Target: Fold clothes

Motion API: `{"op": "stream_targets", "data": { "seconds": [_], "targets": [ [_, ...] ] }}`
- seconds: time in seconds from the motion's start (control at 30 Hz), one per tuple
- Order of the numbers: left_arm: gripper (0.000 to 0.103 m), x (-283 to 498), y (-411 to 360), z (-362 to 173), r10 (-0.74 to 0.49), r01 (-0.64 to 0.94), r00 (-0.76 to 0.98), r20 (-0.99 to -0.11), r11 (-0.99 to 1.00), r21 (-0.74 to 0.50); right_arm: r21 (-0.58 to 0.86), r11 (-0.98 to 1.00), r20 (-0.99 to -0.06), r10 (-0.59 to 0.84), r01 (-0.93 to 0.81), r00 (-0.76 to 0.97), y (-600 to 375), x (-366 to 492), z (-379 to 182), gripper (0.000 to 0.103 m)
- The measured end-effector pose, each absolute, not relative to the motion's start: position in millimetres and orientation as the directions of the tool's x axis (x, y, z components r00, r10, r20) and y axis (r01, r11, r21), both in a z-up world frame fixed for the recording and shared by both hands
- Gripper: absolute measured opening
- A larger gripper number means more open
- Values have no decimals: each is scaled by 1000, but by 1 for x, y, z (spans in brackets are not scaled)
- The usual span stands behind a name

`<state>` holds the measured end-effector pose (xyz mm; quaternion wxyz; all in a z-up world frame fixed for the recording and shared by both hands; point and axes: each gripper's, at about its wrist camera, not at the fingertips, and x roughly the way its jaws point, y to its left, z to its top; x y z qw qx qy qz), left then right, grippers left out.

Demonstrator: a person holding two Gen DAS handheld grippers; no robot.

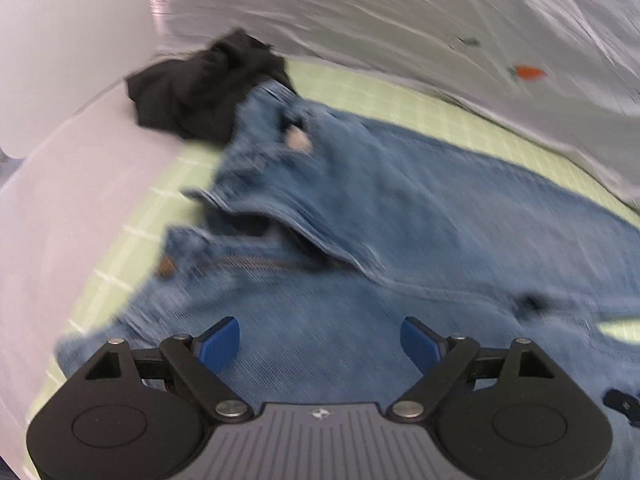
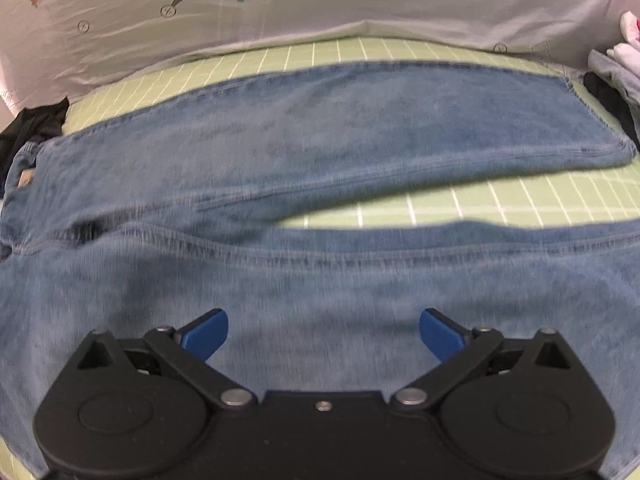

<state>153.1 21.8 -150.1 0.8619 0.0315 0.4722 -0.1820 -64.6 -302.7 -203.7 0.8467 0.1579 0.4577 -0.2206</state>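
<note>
A pair of light blue jeans [image 1: 400, 200] lies spread on a green gridded mat [image 1: 380, 96]. The waist end with its brown patch is at the left, and the legs run off to the right. My left gripper [image 1: 320, 342] hovers over the hip area, open, with nothing between its blue pads. In the right wrist view the jeans [image 2: 320, 140] show both legs, with a wedge of mat [image 2: 480, 204] between them. My right gripper [image 2: 324, 336] stands open above the near leg, holding nothing.
A crumpled black garment [image 1: 200, 88] lies beside the waistband at the mat's far left corner. A white sheet with carrot prints [image 2: 320, 4] borders the mat's far side. More clothes [image 2: 616, 72] are piled at the right edge. A pale surface [image 1: 60, 200] lies left of the mat.
</note>
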Motion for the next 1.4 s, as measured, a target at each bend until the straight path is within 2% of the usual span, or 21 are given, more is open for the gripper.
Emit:
{"op": "stream_targets", "data": {
  "seconds": [0.27, 0.4, 0.53, 0.7, 0.87, 0.97, 1.13, 1.27, 1.4],
  "targets": [
    [91, 110, 20, -166, -257, 404, 486, -835, 913, -46, 41, 868, -852, -228, 494, 471, -289, -79, -213, 103],
    [91, 95, 26, -174, -154, 397, 534, -831, 914, 85, 4, 883, -848, -245, 469, 470, -276, -83, -215, 103],
    [91, 86, 34, -179, -130, 404, 557, -820, 905, 131, 3, 883, -844, -249, 470, 474, -269, -85, -214, 103],
    [91, 84, 40, -172, -122, 383, 562, -818, 915, 126, 4, 886, -844, -246, 464, 477, -262, -92, -214, 103],
    [91, 87, 62, -159, -227, 315, 561, -796, 948, -48, 41, 864, -827, -253, 503, 503, -276, -116, -208, 103],
    [91, 92, 70, -157, -259, 291, 550, -794, 951, -109, 46, 788, -809, -331, 614, 485, -308, -143, -200, 103],
    [92, 88, 51, -162, -180, 309, 558, -810, 951, 2, -24, 630, -796, -482, 776, 367, -370, -197, -191, 103],
    [92, 81, 45, -162, -139, 288, 563, -815, 957, 35, -124, 543, -778, -573, 830, 259, -401, -237, -192, 103],
    [92, 74, 43, -157, -105, 250, 563, -820, 967, 48, -152, 461, -772, -607, 874, 186, -428, -265, -197, 103]
  ]
}}
